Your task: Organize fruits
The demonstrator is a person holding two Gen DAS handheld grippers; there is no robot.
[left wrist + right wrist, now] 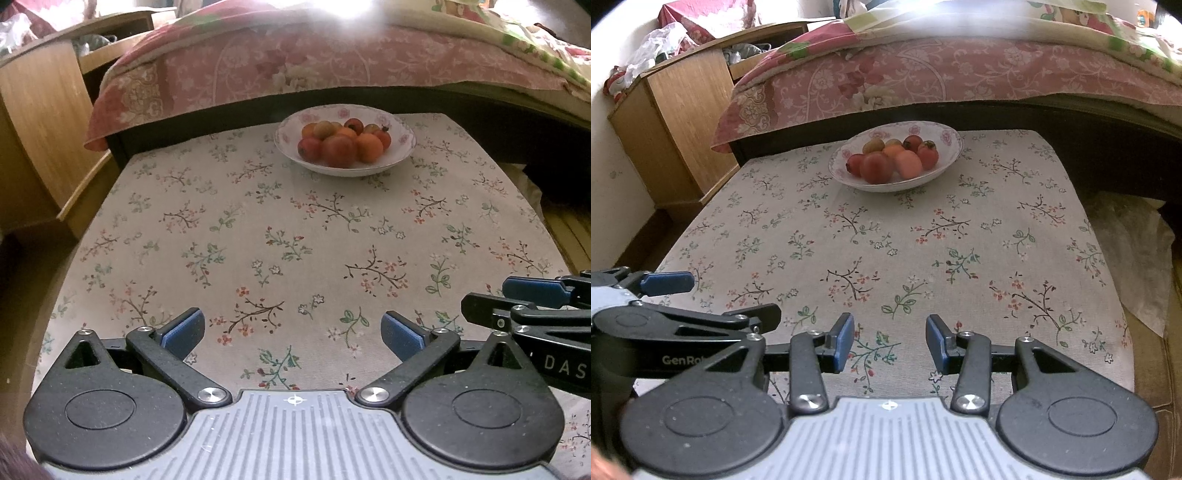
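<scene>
One bowl [400,147] holds about nine fruits [338,149]; left tool [293,332] and right tool [890,345] both gape, empty

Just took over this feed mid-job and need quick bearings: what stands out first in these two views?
A white floral-rimmed bowl piled with red and orange fruits sits at the far edge of the flower-print tablecloth, next to a bed with a pink quilt. In the foreground, the left hand-held gripper and the right hand-held gripper both hover open and empty over the near end of the cloth.
</scene>
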